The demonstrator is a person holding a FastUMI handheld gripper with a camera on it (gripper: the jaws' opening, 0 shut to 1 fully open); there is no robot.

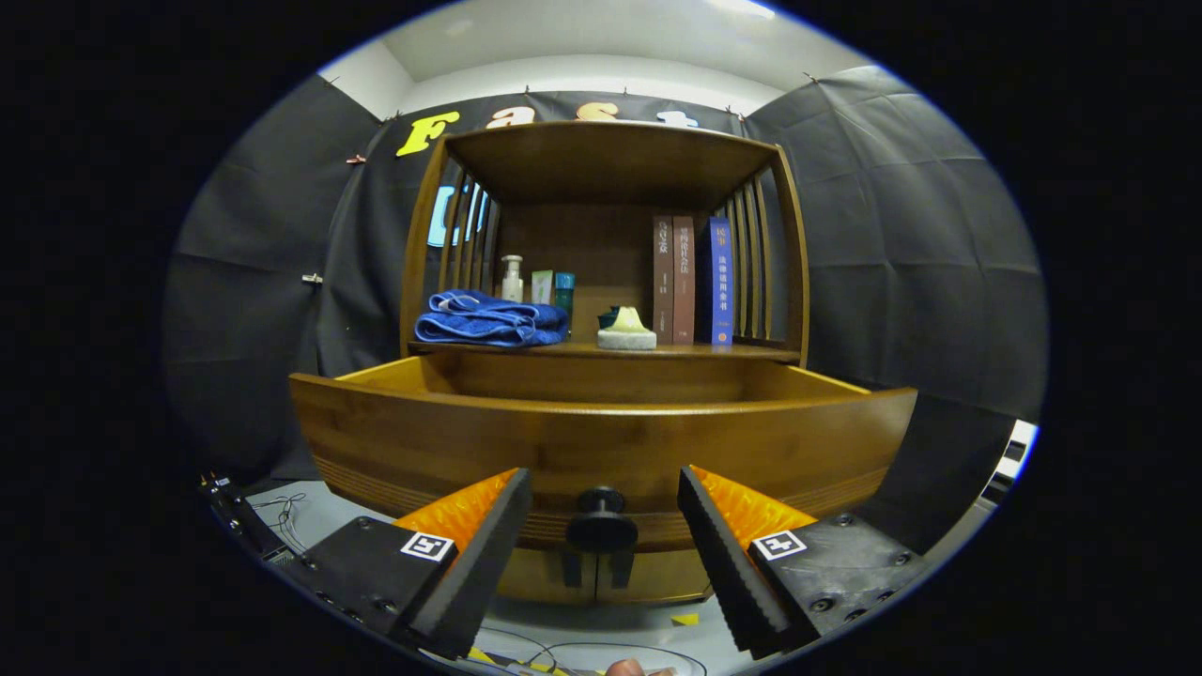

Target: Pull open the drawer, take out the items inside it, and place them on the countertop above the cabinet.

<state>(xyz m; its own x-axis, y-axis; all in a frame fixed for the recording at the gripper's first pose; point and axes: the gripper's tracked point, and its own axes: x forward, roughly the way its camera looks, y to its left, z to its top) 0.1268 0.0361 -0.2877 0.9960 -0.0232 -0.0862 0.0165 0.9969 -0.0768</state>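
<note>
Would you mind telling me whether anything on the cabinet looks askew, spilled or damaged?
Nothing stands out. The drawer is pulled out level, the gripper open either side of its knob. On the countertop, the blue towel lies folded and the books stand upright.

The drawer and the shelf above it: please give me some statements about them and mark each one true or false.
1. The drawer is pulled open. True.
2. The tongs are shut on the drawer knob. False: the fingers stand open, with the knob between them and untouched.
3. A folded blue towel lies on the countertop. True.
4. The books lie flat in a pile. False: they stand upright, side by side.
5. The pump bottle stands in front of the towel. False: it stands behind the towel.
</note>
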